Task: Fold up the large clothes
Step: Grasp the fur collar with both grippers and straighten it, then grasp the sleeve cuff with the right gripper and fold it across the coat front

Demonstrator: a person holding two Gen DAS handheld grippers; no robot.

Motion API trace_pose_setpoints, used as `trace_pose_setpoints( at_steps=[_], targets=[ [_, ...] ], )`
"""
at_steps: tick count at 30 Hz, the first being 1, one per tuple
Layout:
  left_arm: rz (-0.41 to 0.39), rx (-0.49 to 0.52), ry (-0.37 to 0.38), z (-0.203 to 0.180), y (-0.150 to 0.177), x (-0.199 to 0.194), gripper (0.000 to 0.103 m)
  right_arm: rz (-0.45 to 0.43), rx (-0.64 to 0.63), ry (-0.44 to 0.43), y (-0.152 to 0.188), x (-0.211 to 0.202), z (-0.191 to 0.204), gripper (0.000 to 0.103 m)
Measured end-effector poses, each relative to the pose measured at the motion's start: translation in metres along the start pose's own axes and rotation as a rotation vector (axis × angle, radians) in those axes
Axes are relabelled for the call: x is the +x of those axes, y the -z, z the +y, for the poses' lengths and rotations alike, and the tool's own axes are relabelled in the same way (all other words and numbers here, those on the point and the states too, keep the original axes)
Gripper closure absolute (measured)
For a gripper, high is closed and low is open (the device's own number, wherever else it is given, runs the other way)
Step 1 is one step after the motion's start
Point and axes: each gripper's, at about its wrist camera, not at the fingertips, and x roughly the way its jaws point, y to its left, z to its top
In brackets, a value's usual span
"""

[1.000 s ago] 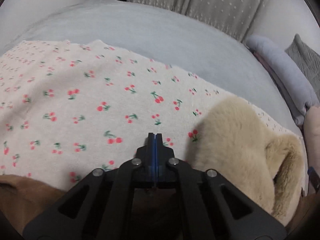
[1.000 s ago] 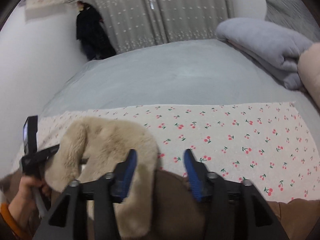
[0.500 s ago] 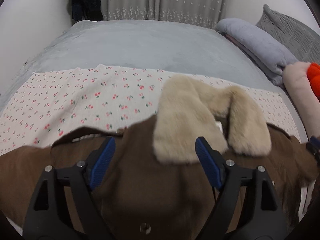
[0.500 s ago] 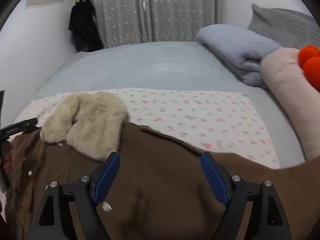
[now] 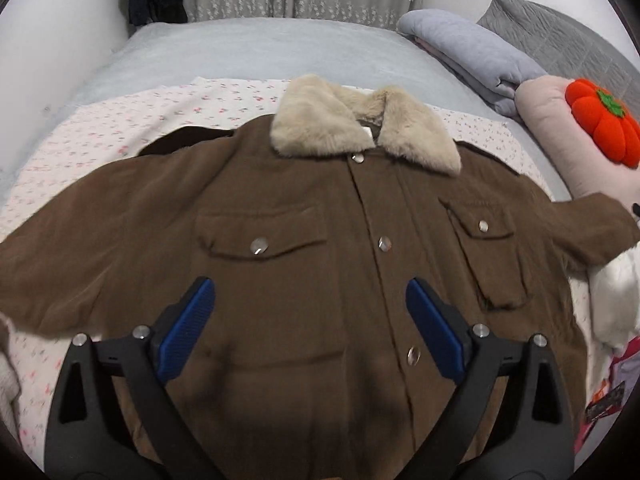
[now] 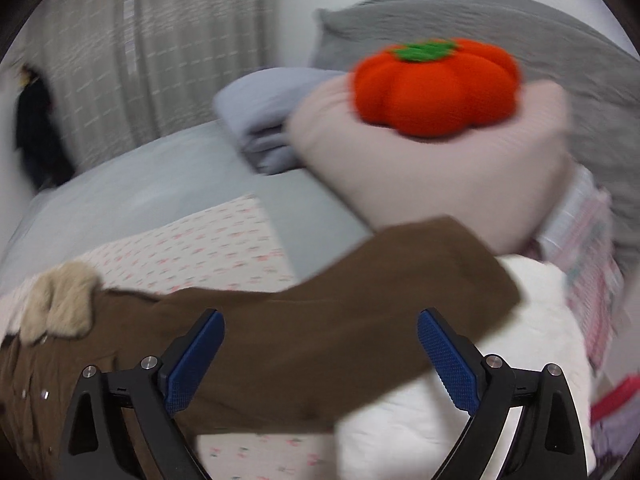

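Jacket (image 5: 304, 240): brown, fur collar (image 5: 360, 124) away from the viewer, lying face up and buttoned on the cherry-print sheet (image 5: 120, 120) that covers the bed (image 5: 240, 52).
Long axis: sleeve to sleeve, across the bed; the button placket runs the other way, from the collar toward the tools.
Left tool (image 5: 310, 332): jaws wide apart, empty, hovering over the lower chest just left of the placket.
Right tool (image 6: 320, 354): jaws wide apart, empty, above the right sleeve (image 6: 360, 280); this view is blurred by motion.
Right sleeve: stretches outward past the sheet edge, its cuff resting on a white bundle (image 6: 460, 400) below the pink pillow (image 6: 440, 184) and orange plush pumpkin (image 6: 436, 84).
Left sleeve (image 5: 80, 248): spread flat toward the opposite side, well apart from either tool.
Governing relation: the right sleeve lies directly under and ahead of the right tool, so that hand is the nearer one for drawing it inward across the chest.
Stage, as judged: garment laid out, no fold made yet.
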Motion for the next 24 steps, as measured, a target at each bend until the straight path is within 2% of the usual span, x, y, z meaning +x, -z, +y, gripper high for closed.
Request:
trace_pose_setpoints(
  at_steps=[4,7,10,13,15,16,17,19,21,24],
  targets=[
    [-0.014,-0.016,-0.019,-0.001,0.020,-0.019,0.007,0.014,0.067,0.060,0.007,0.002,-0.044,0.004],
    [-0.014,-0.023,-0.026,-0.004,0.032,-0.029,0.007,0.032,0.084,0.055,0.010,0.015,-0.058,0.004],
    [0.001,-0.035,-0.033,-0.009,0.038,-0.034,0.007,0.062,0.118,-0.023,0.010,0.034,-0.067,0.005],
    [0.012,-0.035,-0.015,-0.013,0.039,-0.040,0.007,0.069,0.143,-0.105,0.006,0.052,-0.065,0.014],
    [-0.007,-0.031,-0.027,-0.014,0.037,-0.047,0.007,0.058,0.147,-0.094,0.002,0.063,-0.061,0.024],
    [-0.024,-0.034,-0.029,-0.014,0.036,-0.050,0.007,0.059,0.145,-0.082,0.000,0.068,-0.059,0.038],
    [-0.032,-0.039,-0.031,-0.013,0.034,-0.051,0.007,0.063,0.144,-0.060,-0.002,0.073,-0.057,0.062],
    [-0.045,-0.060,-0.028,-0.010,0.030,-0.050,0.007,0.094,0.175,-0.030,-0.008,0.078,-0.057,0.095],
    [-0.057,-0.085,-0.008,-0.006,0.025,-0.042,0.006,0.061,0.212,-0.066,-0.014,0.066,-0.056,0.097],
    [-0.076,-0.105,0.008,-0.003,0.024,-0.027,0.006,-0.040,0.108,-0.084,-0.027,0.034,-0.027,0.098]
  ],
)
